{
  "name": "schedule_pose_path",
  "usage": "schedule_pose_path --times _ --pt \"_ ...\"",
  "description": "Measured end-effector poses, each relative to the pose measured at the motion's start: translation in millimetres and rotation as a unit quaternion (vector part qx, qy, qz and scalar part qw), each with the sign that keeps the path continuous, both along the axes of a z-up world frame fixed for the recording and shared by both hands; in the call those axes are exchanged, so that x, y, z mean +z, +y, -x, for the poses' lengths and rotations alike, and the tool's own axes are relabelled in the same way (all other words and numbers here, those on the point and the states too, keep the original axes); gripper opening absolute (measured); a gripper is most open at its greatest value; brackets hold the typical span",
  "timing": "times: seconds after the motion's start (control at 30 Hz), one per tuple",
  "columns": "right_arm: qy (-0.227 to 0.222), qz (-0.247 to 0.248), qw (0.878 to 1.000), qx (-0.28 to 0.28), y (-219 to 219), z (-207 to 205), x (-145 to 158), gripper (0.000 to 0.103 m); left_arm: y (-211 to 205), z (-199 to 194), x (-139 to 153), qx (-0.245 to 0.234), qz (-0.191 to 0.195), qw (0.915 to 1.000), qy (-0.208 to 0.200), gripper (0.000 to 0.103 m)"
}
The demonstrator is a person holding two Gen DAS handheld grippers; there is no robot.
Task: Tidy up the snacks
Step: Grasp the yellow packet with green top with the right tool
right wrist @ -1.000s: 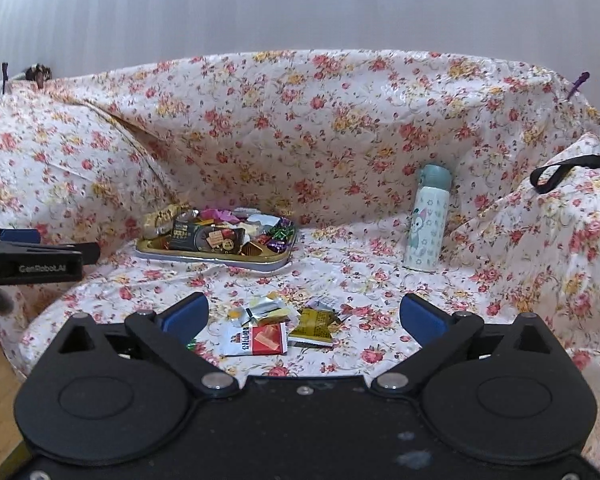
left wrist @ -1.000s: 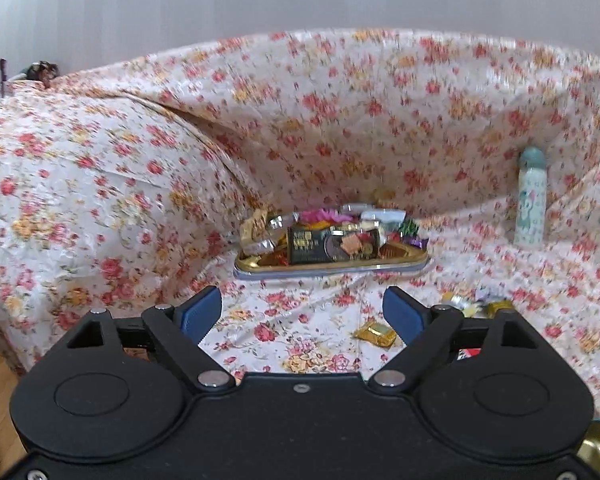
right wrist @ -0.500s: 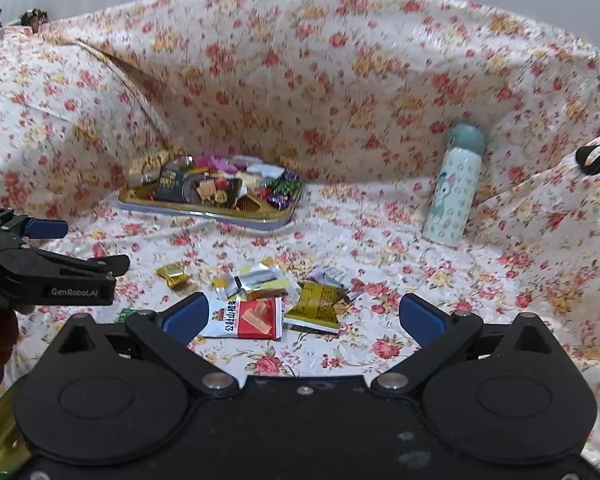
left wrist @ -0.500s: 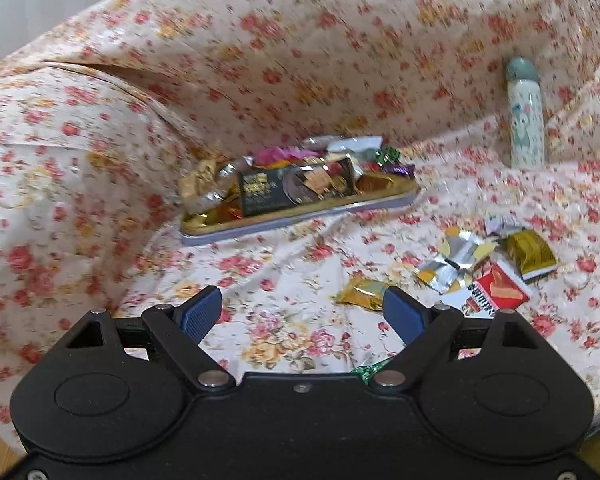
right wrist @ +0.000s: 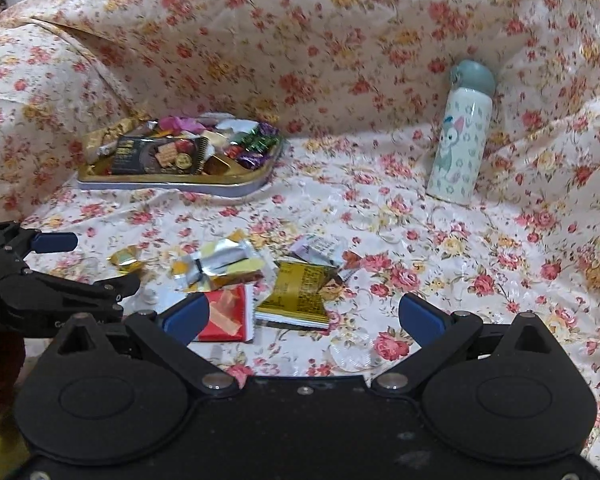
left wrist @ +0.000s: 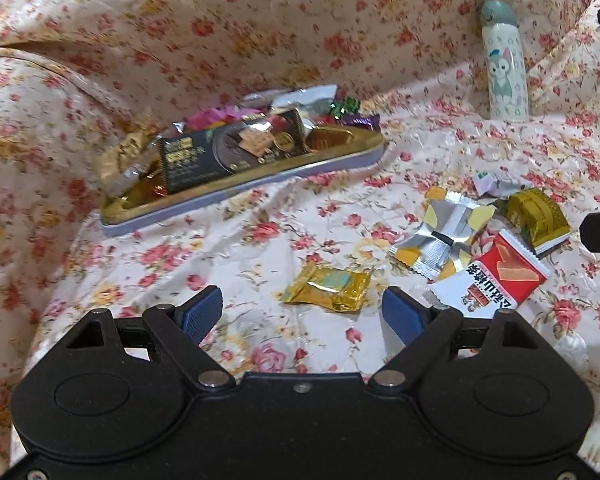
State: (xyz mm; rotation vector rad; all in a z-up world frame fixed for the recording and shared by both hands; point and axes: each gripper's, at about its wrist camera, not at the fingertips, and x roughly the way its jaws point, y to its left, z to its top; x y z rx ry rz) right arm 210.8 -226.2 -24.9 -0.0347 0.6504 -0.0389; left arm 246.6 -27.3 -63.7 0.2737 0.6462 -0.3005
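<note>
My left gripper (left wrist: 302, 312) hangs with jaws spread over the floral-covered sofa (left wrist: 260, 32), a small gold candy packet (left wrist: 327, 287) just ahead. My right gripper (right wrist: 304, 318) is spread too, the red-and-white wafer packet (right wrist: 228, 314) by its left finger. The snack tray (right wrist: 172, 184) sits farther back.

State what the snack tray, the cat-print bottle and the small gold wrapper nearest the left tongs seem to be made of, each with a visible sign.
Snack tray: likely metal tin; shiny gold inside, thin rolled rim.
Cat-print bottle: probably coated steel or plastic; smooth, matte printed body.
Gold wrapper: foil-look film; crinkled, bright glints.
</note>
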Motion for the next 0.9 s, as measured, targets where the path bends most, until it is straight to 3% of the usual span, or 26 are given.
schedule_pose_path --times 0.2,0.37,0.5,0.67,0.9 --pt "0.016 -0.006 1.0 -0.006 -6 -16 -8 0.103 4 -14 -5 -0.01 0.017 0.9998 0.007 0.089" --pt "0.023 -0.007 1.0 -0.006 -7 -27 -13 0.103 18 -29 -8 -0.004 0.069 0.9969 0.038 0.089" --pt "0.029 -0.007 1.0 -0.003 -8 -34 -17 0.103 19 -31 -10 -0.006 0.067 0.9971 0.034 0.089" --pt "0.04 -0.012 0.999 -0.002 -10 -43 -21 0.095 19 -30 -10 -0.007 0.069 0.9971 0.03 0.09" --pt "0.051 -0.028 0.998 -0.01 -15 -57 -28 0.073 20 -30 -11 -0.009 0.073 0.9968 0.03 0.089"
